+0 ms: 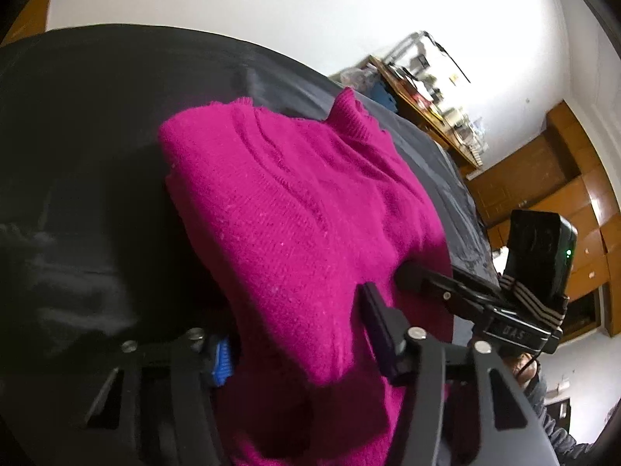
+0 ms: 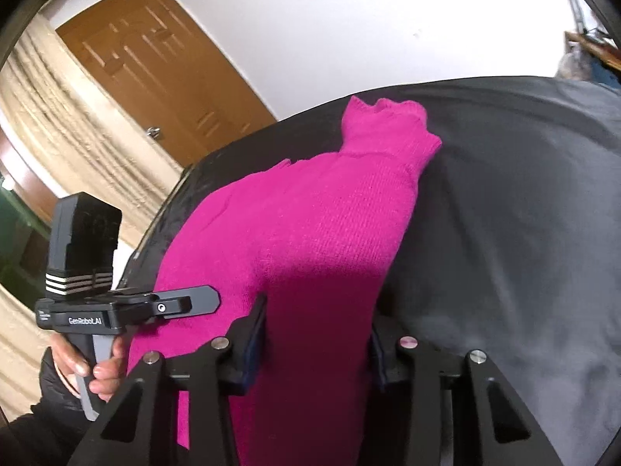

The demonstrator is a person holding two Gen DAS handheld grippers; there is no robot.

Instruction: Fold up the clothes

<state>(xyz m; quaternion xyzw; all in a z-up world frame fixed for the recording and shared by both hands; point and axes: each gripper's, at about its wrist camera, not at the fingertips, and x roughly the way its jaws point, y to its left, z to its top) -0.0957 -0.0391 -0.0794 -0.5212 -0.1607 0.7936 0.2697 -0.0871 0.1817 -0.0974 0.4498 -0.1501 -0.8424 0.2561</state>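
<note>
Both the left gripper (image 1: 299, 349) and right gripper (image 2: 316, 343) are clamped on the magenta sweater (image 1: 295, 202).

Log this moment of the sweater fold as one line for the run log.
task: fold clothes | item: magenta sweater on dark bedcover | left gripper: near hem between its fingers | right gripper: near hem between its fingers | collar far

A magenta sweater (image 1: 295, 209) of fuzzy ribbed knit wool lies on a bed (image 1: 77, 124) covered in smooth, matt dark grey cloth. Both claws, the left claw (image 1: 299, 349) and the right claw (image 2: 314, 345), are matt black plastic with shiny metal screws. A door (image 2: 155, 58) behind is satin brown wood.
</note>
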